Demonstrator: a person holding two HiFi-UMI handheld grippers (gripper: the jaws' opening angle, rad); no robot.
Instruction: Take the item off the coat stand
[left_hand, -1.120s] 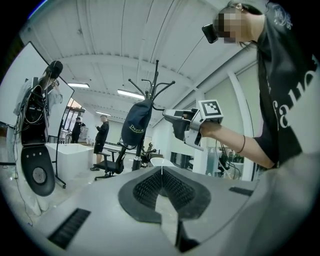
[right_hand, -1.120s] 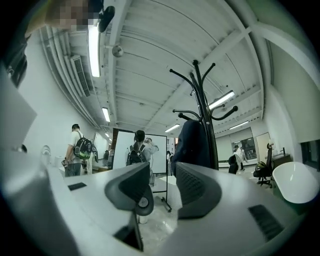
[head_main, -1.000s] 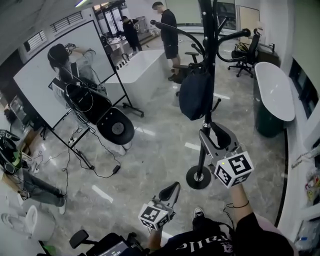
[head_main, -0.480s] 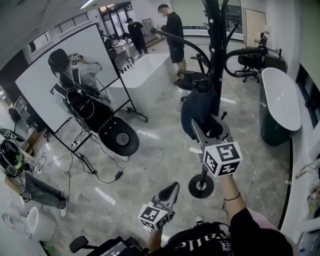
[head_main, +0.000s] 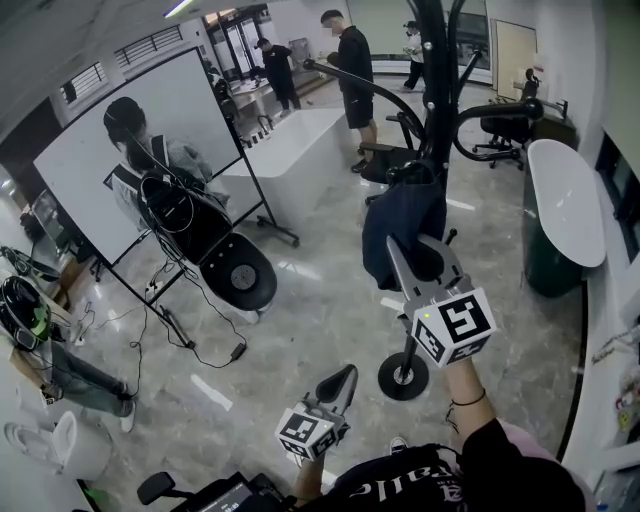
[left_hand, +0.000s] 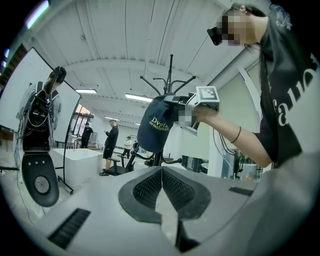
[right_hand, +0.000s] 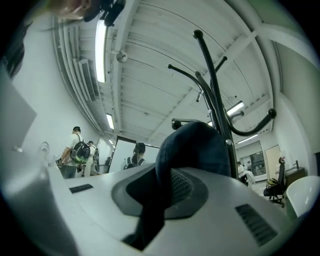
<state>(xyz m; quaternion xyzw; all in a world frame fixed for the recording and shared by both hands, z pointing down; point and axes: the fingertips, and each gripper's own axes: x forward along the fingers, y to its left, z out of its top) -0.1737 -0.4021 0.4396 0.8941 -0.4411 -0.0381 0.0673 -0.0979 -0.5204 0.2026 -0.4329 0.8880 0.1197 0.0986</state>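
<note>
A dark blue cap (head_main: 400, 225) hangs on the black coat stand (head_main: 436, 90), whose round base (head_main: 404, 376) rests on the marble floor. My right gripper (head_main: 412, 248) reaches up against the cap's lower edge. In the right gripper view the cap (right_hand: 192, 147) fills the space past the jaws, and a fold of it lies between the pads as the jaws are closing. The left gripper view shows the cap (left_hand: 154, 129) with the right gripper (left_hand: 192, 107) at it. My left gripper (head_main: 345, 375) hangs low by my body, shut on nothing (left_hand: 161, 172).
A whiteboard on a wheeled frame (head_main: 130, 130) stands at the left with a person in gear (head_main: 160, 190) before it. Behind the stand are a white counter (head_main: 290, 140), office chairs (head_main: 385, 160) and people. A white tub (head_main: 565, 185) lies at the right. A cable (head_main: 205, 350) trails on the floor.
My right gripper rose from beside the pole to the cap's lower edge and its jaws came together on the fabric. The left gripper stayed where it was.
</note>
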